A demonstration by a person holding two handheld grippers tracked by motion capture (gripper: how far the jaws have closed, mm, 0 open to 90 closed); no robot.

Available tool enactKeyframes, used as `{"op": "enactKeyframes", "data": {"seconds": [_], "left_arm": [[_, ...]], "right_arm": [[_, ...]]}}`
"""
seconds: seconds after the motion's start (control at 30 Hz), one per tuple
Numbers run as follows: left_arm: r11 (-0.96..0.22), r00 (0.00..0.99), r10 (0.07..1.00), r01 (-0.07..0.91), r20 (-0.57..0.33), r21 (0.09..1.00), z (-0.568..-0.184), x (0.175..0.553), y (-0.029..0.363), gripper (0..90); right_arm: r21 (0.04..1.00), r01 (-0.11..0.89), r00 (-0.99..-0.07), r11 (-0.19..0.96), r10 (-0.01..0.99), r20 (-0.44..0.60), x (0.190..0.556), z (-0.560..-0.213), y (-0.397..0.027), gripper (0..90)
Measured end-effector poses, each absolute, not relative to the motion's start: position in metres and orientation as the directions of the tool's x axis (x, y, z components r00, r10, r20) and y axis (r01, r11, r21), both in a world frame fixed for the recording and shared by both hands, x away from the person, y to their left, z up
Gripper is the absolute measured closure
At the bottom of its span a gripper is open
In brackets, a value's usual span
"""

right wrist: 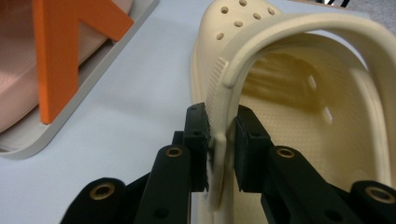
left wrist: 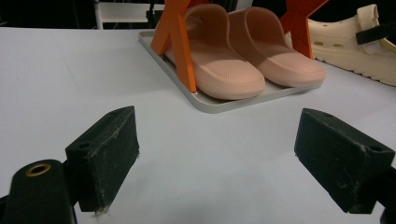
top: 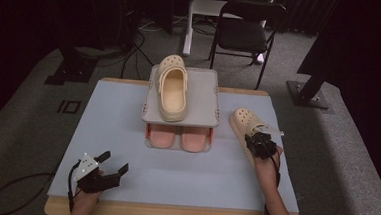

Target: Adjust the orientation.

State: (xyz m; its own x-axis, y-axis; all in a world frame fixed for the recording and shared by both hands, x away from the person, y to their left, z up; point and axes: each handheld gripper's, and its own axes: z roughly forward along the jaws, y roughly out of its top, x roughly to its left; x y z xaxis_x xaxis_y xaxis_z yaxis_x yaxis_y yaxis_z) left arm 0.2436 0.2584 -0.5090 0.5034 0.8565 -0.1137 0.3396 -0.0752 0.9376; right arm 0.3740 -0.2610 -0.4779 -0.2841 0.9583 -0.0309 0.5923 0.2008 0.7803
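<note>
A cream clog [top: 243,122] lies on the pale blue table at the right, toe pointing away from me. My right gripper [top: 259,140] is shut on the clog's side wall [right wrist: 218,140], one pad on each face of it. A second cream clog [top: 172,86] rests on the top shelf of a grey rack [top: 206,96]. A pair of pink slippers [top: 179,136] sits on the rack's lower tray [left wrist: 224,103]. My left gripper [top: 110,163] stands open near the table's front left with nothing between its black pads [left wrist: 107,154].
Orange struts [left wrist: 180,42] hold up the rack's shelf. A black folding chair [top: 246,28] and a white stand [top: 189,22] are on the floor beyond the table. Cables run over the carpet at the left.
</note>
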Motion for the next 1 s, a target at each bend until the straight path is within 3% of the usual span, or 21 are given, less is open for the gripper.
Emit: {"op": "enactKeyframes", "data": {"seconds": [0.8, 1.0], "left_arm": [[-0.069, 0.507, 0.854, 0.334, -0.117, 0.940, -0.508, 0.243, 0.259, 13.5], [-0.071, 0.508, 0.854, 0.335, -0.117, 0.940, -0.508, 0.243, 0.259, 13.5]], "right_arm": [[0.764, 0.622, -0.326, 0.171, 0.944, 0.054, 0.349, -0.475, -0.230, 75.9], [0.788, 0.584, -0.386, 0.192, 0.920, 0.062, 0.341, -0.469, -0.240, 63.5]]}}
